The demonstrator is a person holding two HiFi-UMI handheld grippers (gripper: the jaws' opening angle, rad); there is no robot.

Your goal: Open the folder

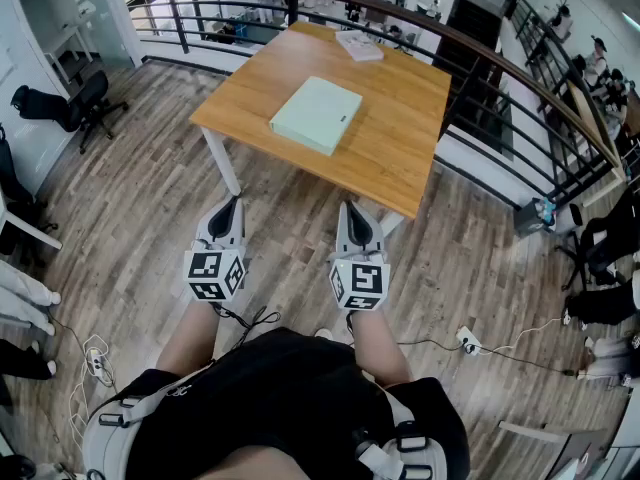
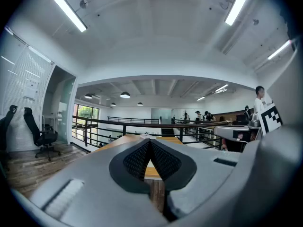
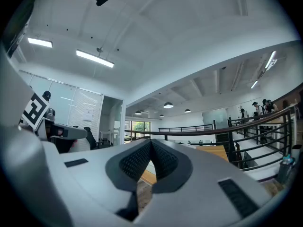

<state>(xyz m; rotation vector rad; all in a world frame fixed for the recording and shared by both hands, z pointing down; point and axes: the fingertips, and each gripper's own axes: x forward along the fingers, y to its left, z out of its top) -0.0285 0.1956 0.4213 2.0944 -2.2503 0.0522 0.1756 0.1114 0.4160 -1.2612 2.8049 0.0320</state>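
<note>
A pale green folder [image 1: 316,114] lies closed and flat near the middle of a wooden table [image 1: 400,128] in the head view. My left gripper [image 1: 232,204] and right gripper [image 1: 352,211] are held side by side in front of the table's near edge, well short of the folder, both pointing level toward it. Each is shut with nothing between its jaws. In the left gripper view the left gripper [image 2: 150,143] has its tips pressed together, the table edge [image 2: 152,171] just showing beyond. The right gripper [image 3: 150,143] looks the same in its own view.
A second, whitish book or pad [image 1: 359,45] lies at the table's far end. A dark curved railing [image 1: 500,68] runs behind and right of the table. A black office chair [image 1: 70,105] stands at left. Cables and a power strip [image 1: 468,342] lie on the wood floor.
</note>
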